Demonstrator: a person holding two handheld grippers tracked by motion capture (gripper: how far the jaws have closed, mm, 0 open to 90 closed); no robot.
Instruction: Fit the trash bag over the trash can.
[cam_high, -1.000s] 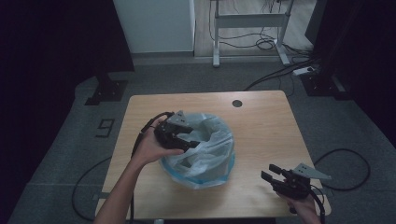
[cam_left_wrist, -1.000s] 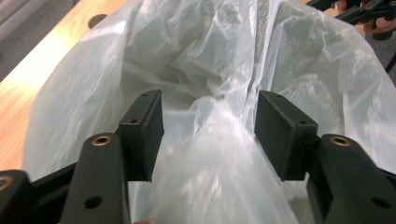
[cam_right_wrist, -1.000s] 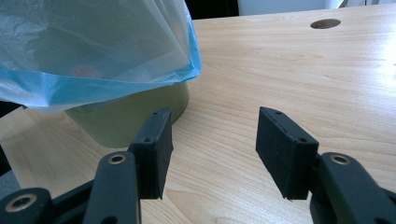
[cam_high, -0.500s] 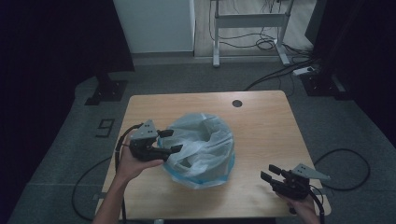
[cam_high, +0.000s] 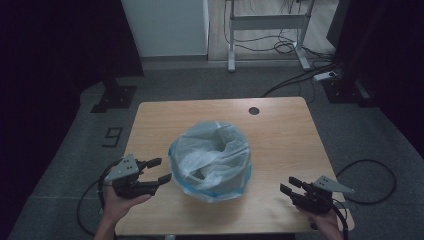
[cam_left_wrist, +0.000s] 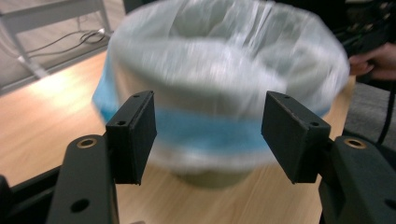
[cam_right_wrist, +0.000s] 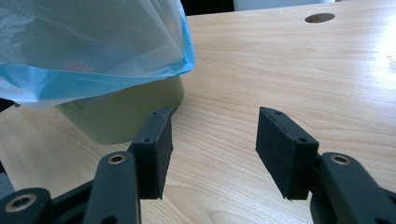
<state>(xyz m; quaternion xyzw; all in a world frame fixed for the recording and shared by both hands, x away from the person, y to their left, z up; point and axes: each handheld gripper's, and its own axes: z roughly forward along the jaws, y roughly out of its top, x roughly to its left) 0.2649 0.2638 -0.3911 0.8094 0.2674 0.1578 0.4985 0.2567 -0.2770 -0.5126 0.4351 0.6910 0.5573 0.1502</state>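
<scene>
A small olive bin lined with a translucent bag with a blue edge stands in the middle of the wooden table. The bag's rim is folded down over the bin. My left gripper is at the near left, just left of the bin and pointing at it. Its jaws have just been opening and now stand open with nothing between the pads. My right gripper rests at the near right, apart from the bin. It is open and holds nothing.
A round cable hole sits near the table's far edge. Behind the table are a metal desk frame and cables on the floor. A cable loop lies on the floor to the right. The other hand shows past the bin.
My left gripper has pulled away from the bag's left rim, moving left and toward the near edge and a little lower. The bag stays draped on the bin. The right gripper has not moved.
</scene>
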